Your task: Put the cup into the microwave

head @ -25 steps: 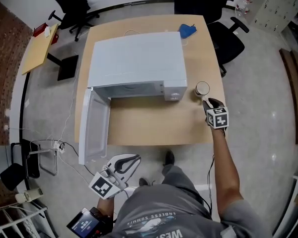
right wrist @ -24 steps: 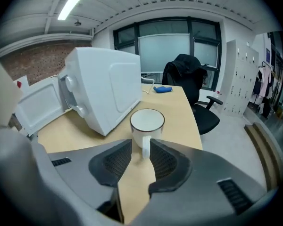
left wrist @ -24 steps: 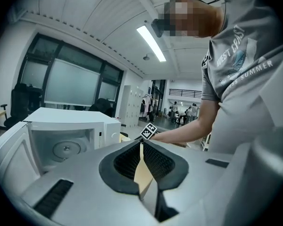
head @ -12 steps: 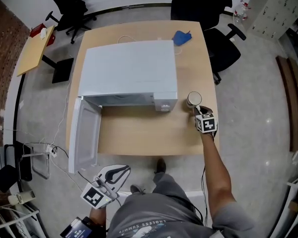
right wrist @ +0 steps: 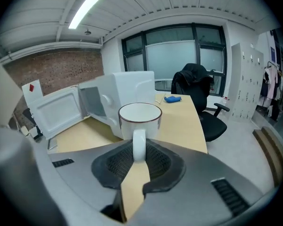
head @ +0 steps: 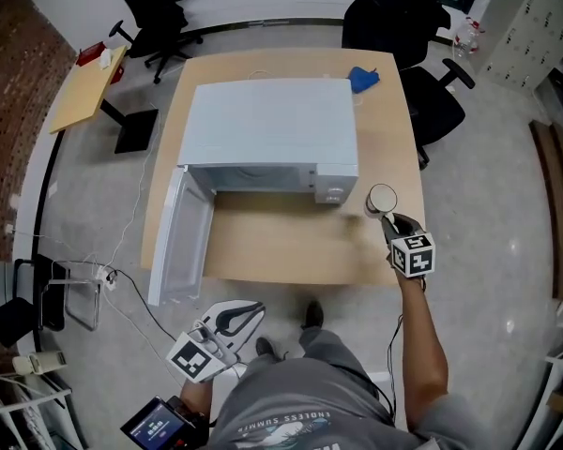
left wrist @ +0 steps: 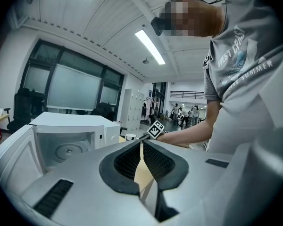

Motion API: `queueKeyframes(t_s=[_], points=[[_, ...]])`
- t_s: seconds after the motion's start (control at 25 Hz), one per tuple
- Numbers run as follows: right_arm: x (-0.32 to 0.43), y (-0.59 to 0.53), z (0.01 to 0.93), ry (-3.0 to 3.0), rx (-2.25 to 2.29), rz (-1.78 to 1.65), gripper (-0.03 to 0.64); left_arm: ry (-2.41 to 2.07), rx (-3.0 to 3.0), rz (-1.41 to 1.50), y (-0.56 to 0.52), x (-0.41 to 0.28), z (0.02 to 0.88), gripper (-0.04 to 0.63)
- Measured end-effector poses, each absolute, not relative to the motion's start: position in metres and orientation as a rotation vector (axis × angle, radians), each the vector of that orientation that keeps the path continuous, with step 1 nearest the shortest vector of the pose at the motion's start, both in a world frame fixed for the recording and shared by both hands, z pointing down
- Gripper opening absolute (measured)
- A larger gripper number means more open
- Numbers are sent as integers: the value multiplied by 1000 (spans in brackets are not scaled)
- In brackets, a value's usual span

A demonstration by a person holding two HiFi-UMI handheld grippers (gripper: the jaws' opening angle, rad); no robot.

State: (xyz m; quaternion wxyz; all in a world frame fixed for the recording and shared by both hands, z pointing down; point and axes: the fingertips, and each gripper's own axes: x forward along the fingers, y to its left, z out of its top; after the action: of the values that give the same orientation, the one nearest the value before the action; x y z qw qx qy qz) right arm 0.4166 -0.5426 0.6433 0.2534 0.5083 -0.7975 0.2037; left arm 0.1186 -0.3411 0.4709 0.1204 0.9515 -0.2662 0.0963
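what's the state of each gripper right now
left gripper: closed, empty
right gripper: jaws closing, gripping the handle of the cup

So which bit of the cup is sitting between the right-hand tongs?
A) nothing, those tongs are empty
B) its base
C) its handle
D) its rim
C: the right gripper view shows the white handle of the cup standing upright between the pads of the right tongs, whose jaws are closing on it.
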Motion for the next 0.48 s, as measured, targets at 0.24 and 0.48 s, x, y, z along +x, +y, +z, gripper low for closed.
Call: queueKeyframes(t_s=[0.24,0.48], points=[[357,-475,548,-2286,1382,483,67,-758,2854,187,-313,85,445,28],[273,-400,456,-2431,1315,407,67,-772,2905,129,-280,36,425,28]])
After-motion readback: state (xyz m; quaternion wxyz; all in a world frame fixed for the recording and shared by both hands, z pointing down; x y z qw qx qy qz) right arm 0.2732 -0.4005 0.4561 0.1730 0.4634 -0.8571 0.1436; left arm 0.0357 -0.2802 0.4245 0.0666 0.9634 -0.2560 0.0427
